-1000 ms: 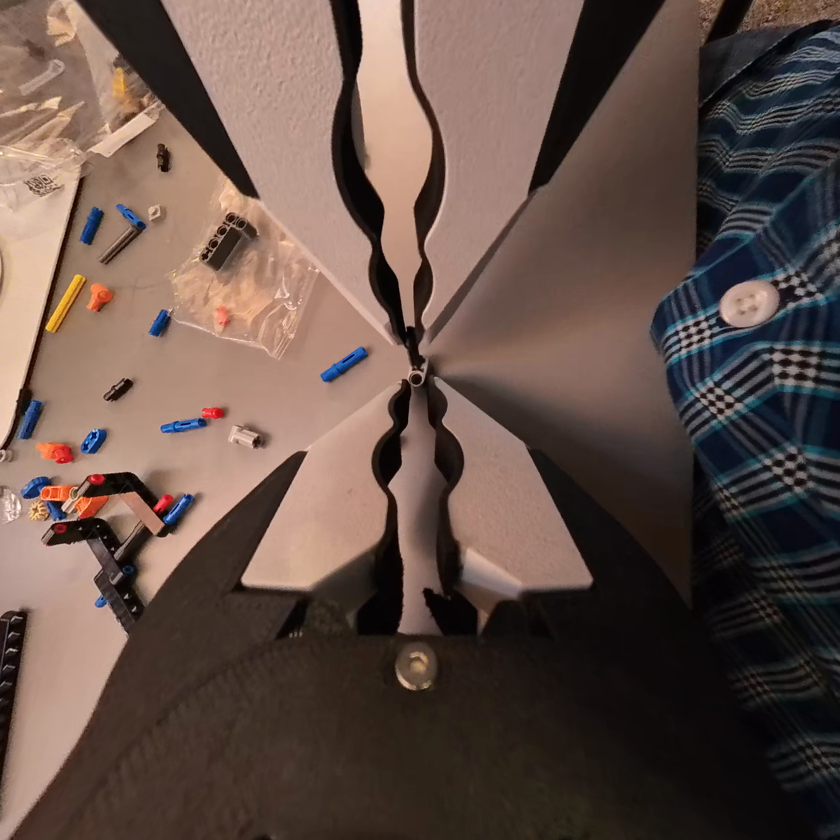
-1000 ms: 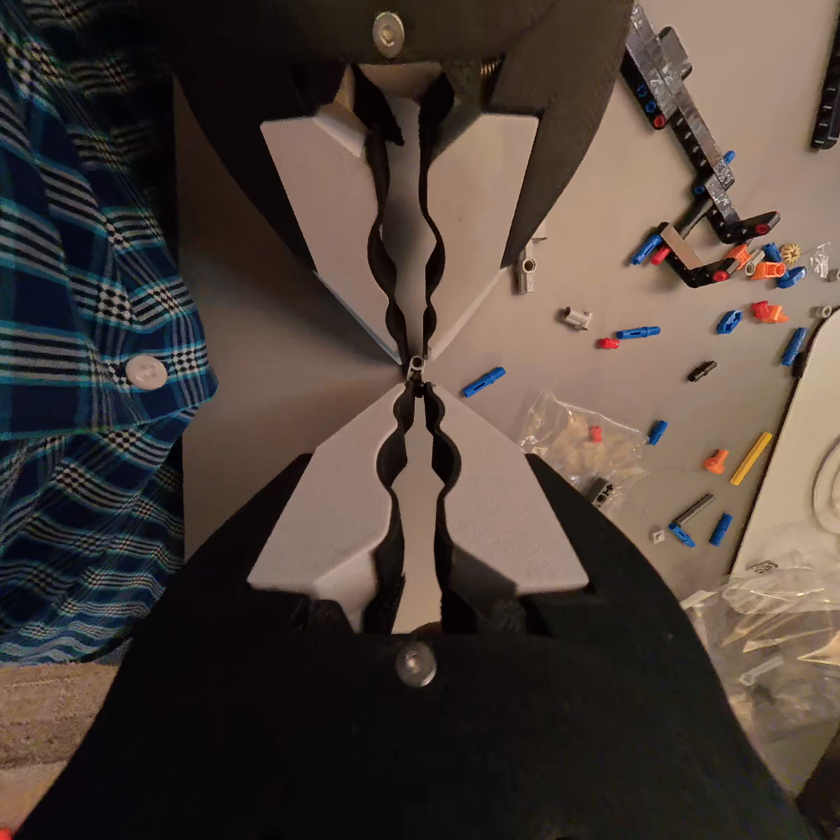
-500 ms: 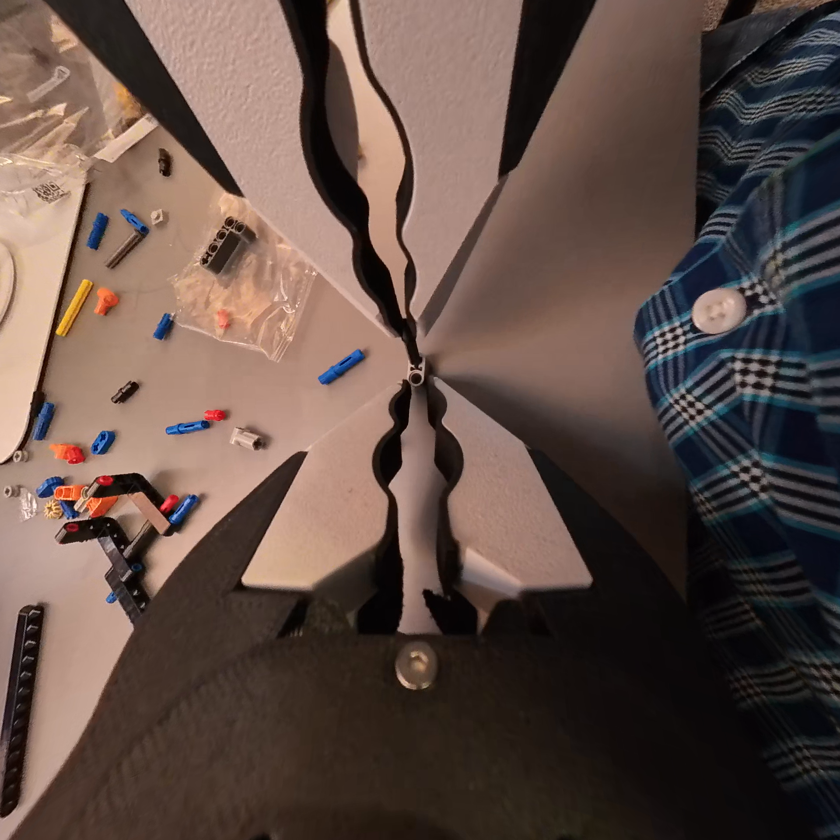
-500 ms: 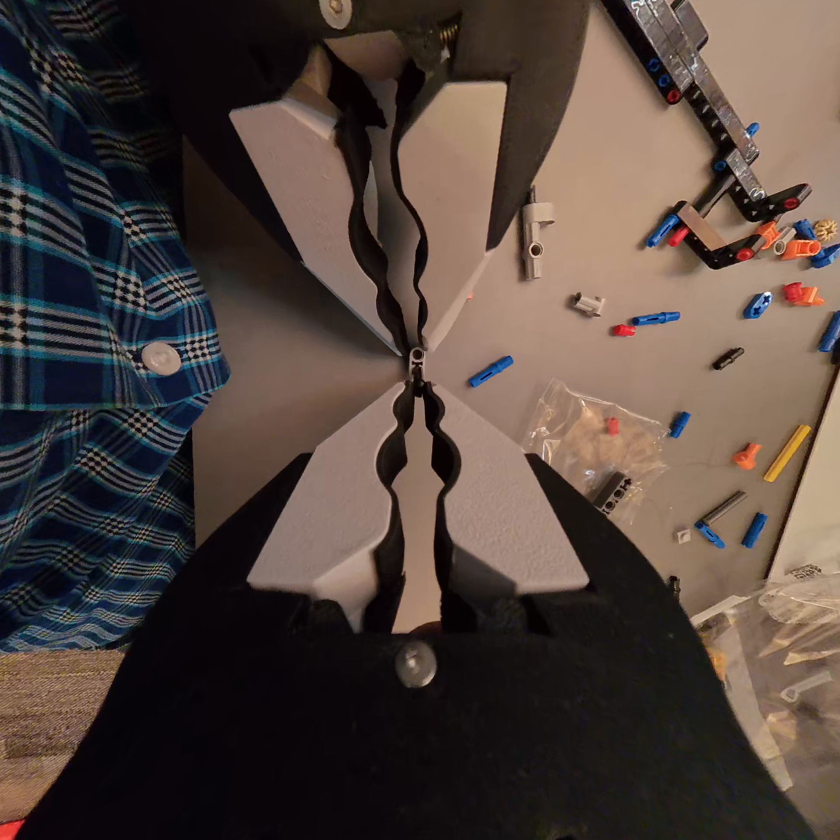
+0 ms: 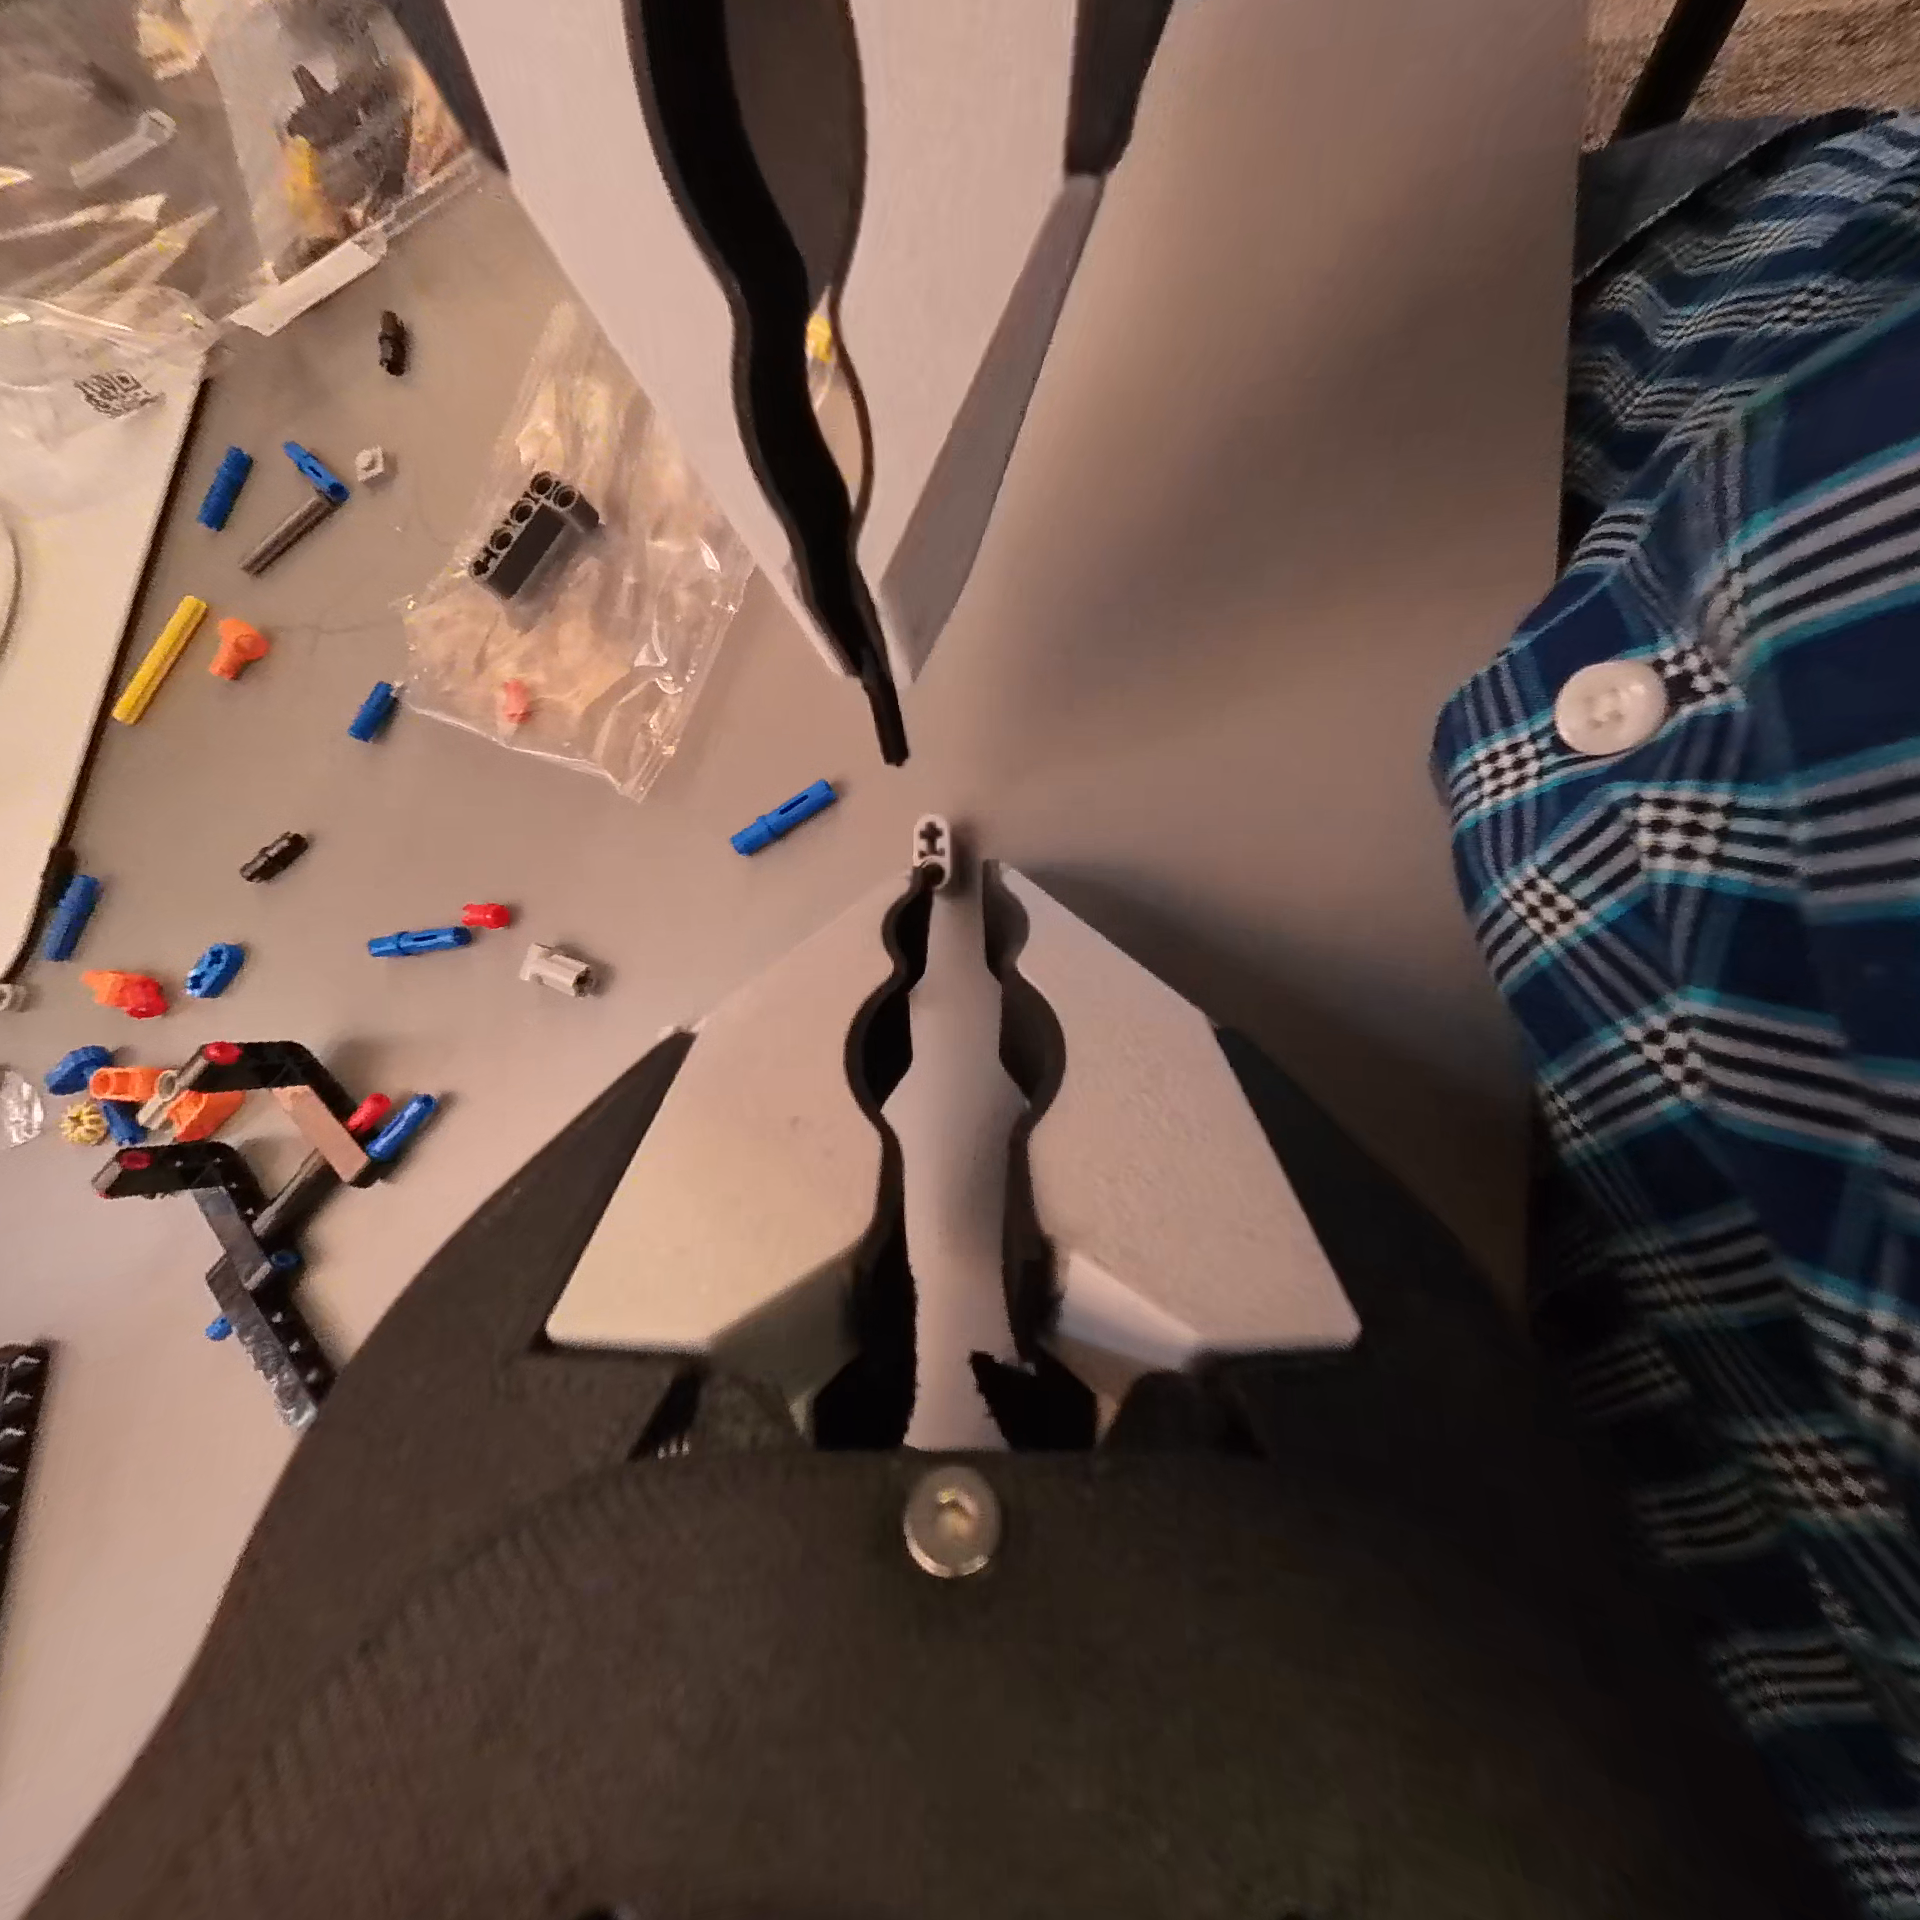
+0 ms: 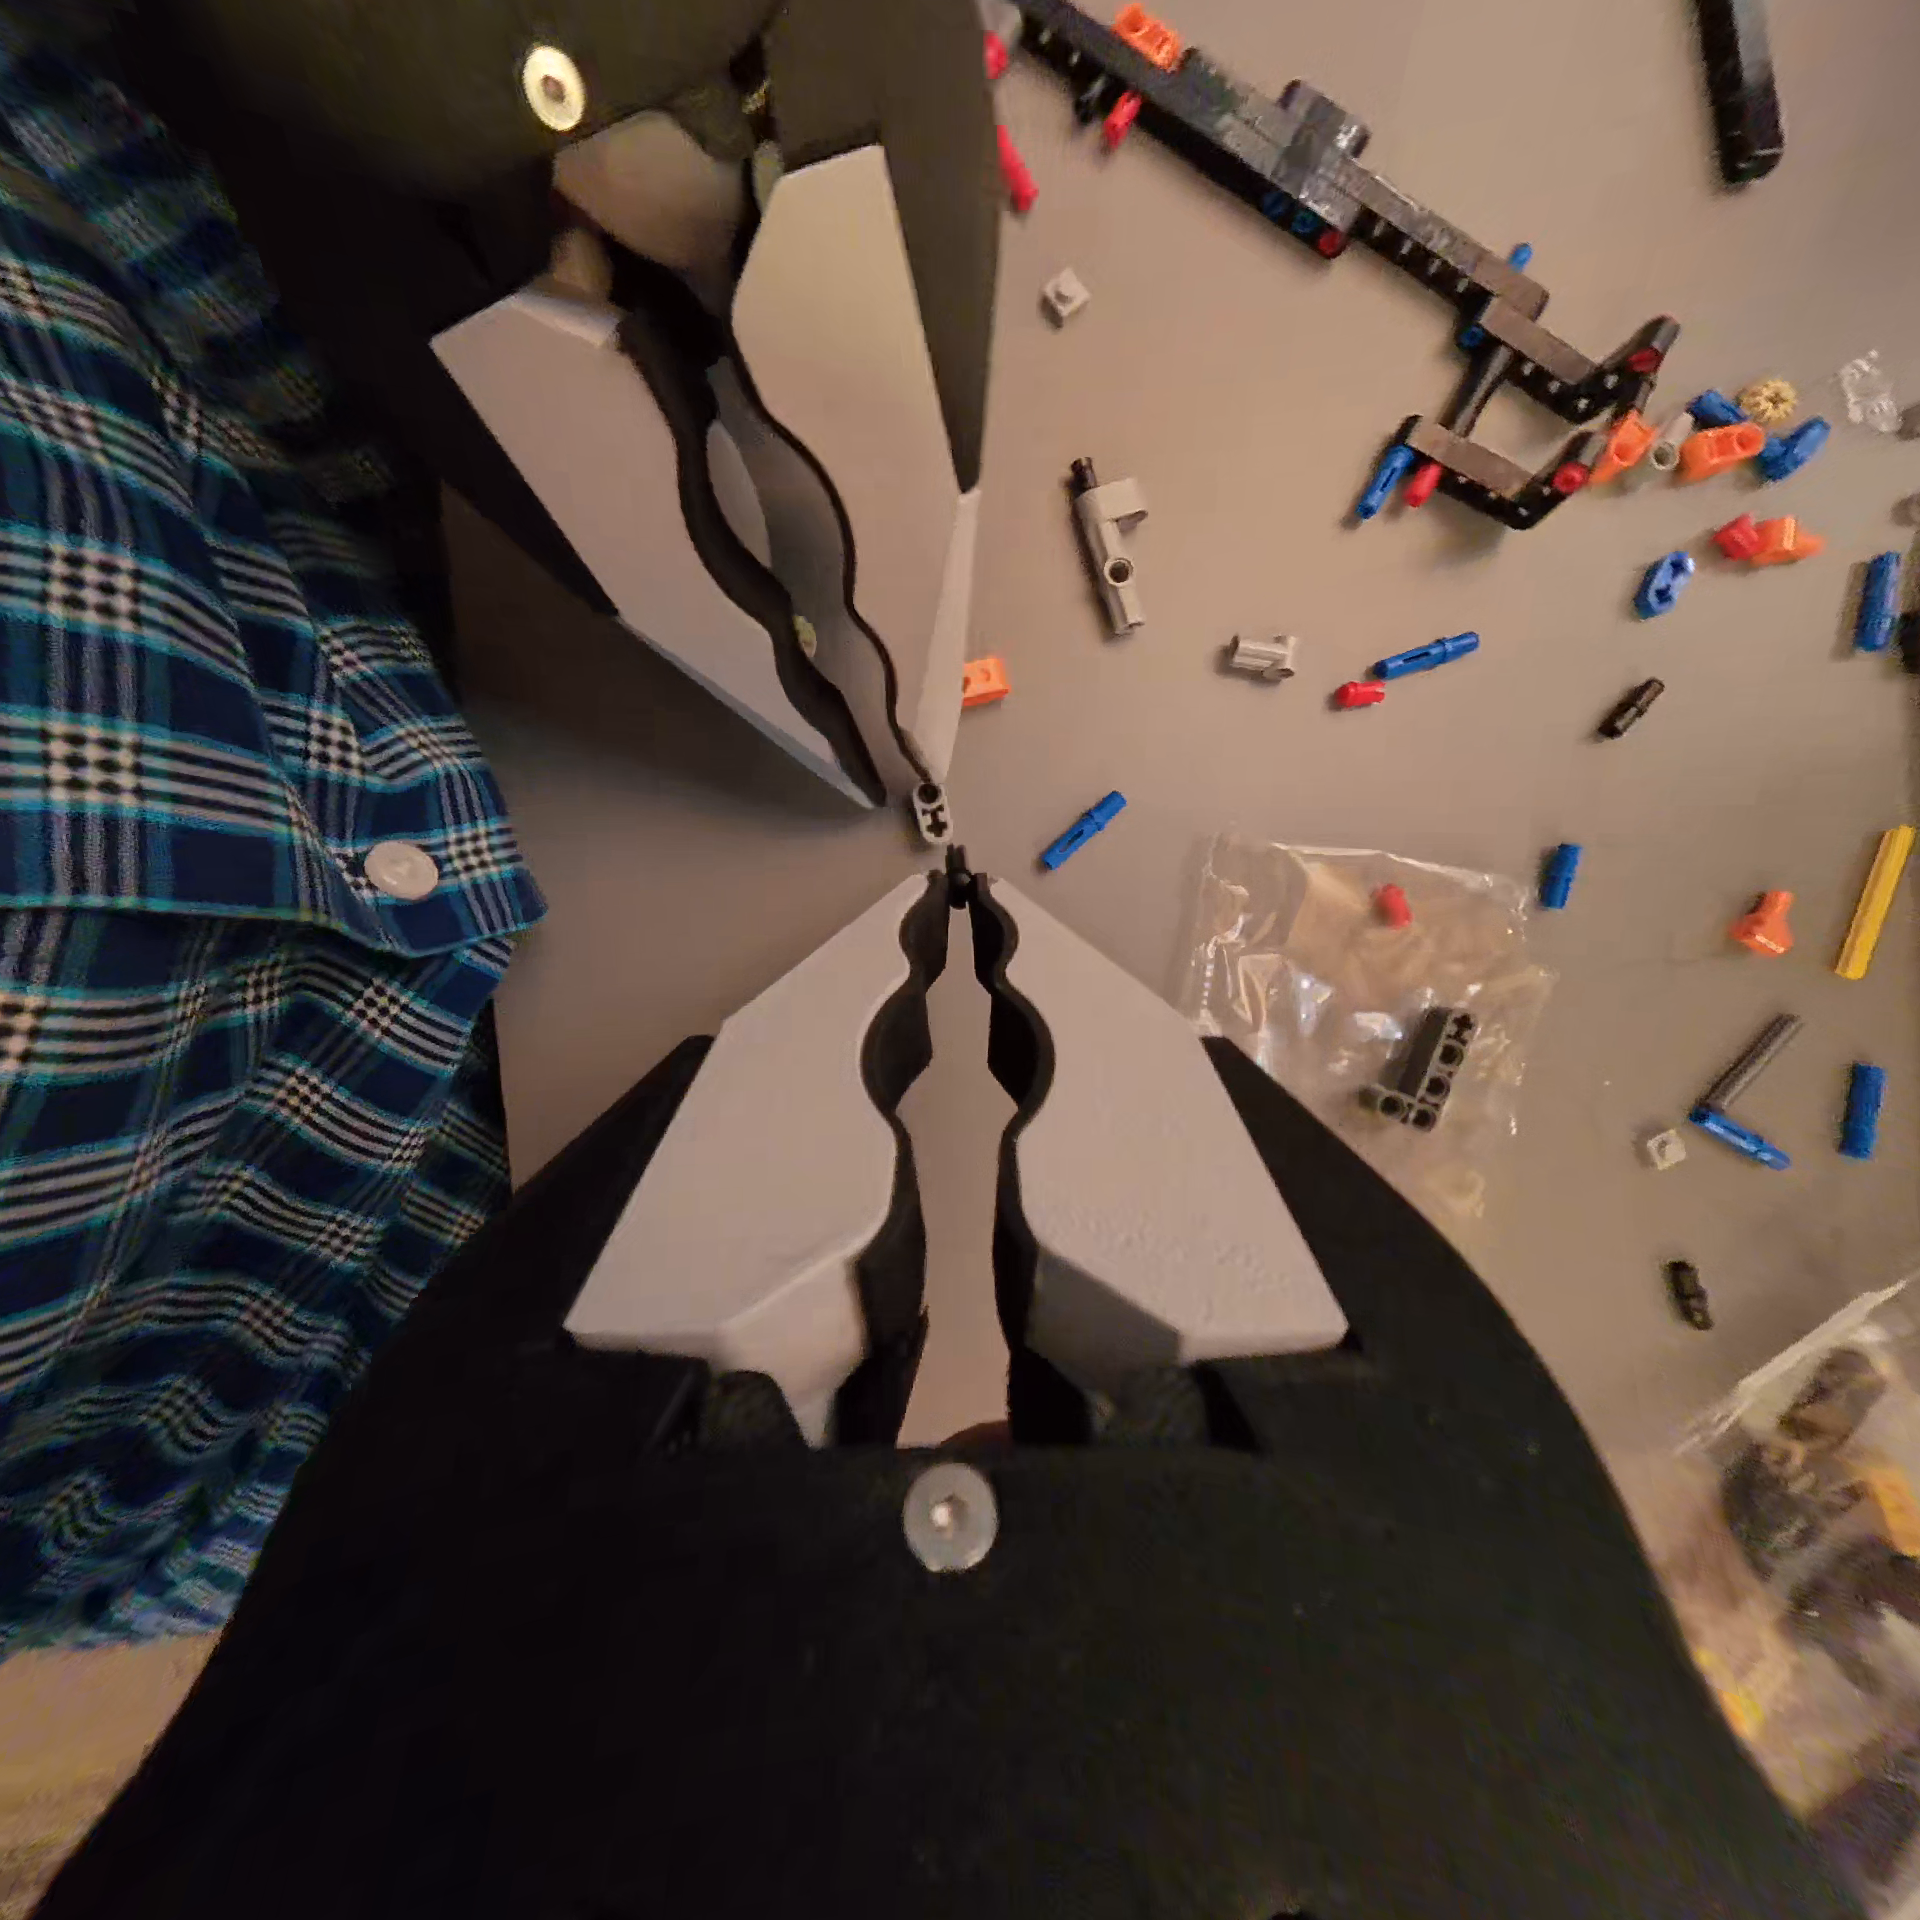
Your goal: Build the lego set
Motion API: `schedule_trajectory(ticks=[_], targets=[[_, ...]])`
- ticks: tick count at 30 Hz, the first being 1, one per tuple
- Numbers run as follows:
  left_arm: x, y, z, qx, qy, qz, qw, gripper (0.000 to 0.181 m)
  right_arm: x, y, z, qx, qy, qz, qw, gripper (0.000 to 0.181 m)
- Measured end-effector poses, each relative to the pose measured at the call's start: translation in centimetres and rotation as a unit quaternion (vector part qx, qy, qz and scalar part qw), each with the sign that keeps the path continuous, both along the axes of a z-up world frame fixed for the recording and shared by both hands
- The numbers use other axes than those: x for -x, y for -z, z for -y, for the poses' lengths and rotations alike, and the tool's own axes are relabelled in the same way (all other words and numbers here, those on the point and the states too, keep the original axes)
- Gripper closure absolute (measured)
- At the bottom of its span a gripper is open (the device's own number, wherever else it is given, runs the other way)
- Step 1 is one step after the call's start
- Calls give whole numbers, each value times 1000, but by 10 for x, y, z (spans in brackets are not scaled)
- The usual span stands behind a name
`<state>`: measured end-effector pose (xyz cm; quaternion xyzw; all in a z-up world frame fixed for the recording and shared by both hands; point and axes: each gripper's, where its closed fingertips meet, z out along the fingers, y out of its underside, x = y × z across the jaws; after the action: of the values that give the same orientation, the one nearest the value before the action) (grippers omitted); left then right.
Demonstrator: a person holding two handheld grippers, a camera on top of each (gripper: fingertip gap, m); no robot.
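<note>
Above the grey desk (image 5: 1195,540), the left gripper (image 5: 951,888) pinches a small light-grey connector (image 5: 933,844) with a cross-shaped hole. Facing it, just apart, the right gripper (image 6: 957,902) clamps a small black pin (image 6: 956,878) at its tips. A blue pin (image 6: 1083,829) and a clear bag (image 6: 1361,997) of parts lie on the desk nearby, with a partly built black frame (image 6: 1496,353) farther off.

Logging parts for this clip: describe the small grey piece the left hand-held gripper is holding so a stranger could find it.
Start at the left hand-held gripper above the grey table, facing the right hand-held gripper. Pinched at its fingertips is the small grey connector, raised off the table. Unlike the loose blue pins, it is pale grey, with a cross-shaped hole above a round one.
</note>
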<state>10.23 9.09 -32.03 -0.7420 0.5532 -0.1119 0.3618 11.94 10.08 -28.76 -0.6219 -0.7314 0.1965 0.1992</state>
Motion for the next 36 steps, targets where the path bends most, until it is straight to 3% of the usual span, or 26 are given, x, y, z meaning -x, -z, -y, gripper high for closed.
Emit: schedule_trajectory(ticks=[17,36], targets=[[4,-1,-6,14,-27,-5,1000,168,-4,8,2,71,74,-51,993,179],[-2,-3,5,55,-52,12,997,169,-4,6,-2,84,91,-73,990,179]])
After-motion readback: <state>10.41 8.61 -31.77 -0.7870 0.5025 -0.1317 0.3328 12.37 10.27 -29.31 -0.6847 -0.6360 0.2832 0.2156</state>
